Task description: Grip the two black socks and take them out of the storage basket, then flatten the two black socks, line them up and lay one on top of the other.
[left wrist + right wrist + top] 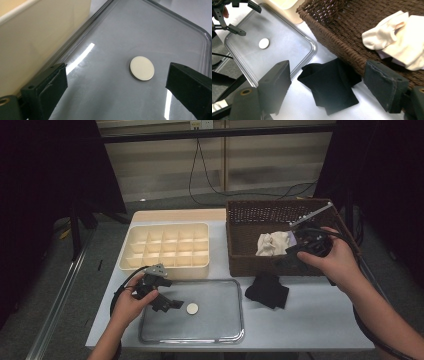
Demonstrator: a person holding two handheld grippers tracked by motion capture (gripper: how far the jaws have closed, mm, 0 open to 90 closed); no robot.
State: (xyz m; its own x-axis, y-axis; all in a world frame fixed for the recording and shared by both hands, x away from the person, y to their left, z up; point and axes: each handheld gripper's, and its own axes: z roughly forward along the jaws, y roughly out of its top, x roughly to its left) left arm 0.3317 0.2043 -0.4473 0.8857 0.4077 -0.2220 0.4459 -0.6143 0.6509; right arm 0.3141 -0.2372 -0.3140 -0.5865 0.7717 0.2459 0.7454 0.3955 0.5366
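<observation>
Black cloth lined up below the right tongs

Tongs are held apart in both hands, and nothing is grasped by either pair. The right gripper (pixel 298 254) is poised at the front wall of the wicker basket (pixel 240 227); its jaws are spread wide with no thing pressed between them; directly ahead of and beneath them, in the right gripper view, the folded black cloth (pixel 329 82) is framed between the two pads, lying flat on the white table (pixel 310 320) and just touching the basket's front wall. This cloth is judged to be the piece in hand; it lies straight down from the right tongs and well apart from the left ones, so the right hand is plainly the nearer. Its long axis is seen to run roughly along the line from jaw to jaw; a turn of the wrist may be wanted before a pinch. A cream cloth (pixel 272 244) is bundled inside the basket, just behind the right tongs.

The left gripper (pixel 167 304) is held low over the metal tray (pixel 240 320), released; a small pale disc (pixel 141 68) lies on the tray ahead of its jaws, slightly toward the right one; the cream divided box (pixel 165 247) stands just beyond the tray.
</observation>
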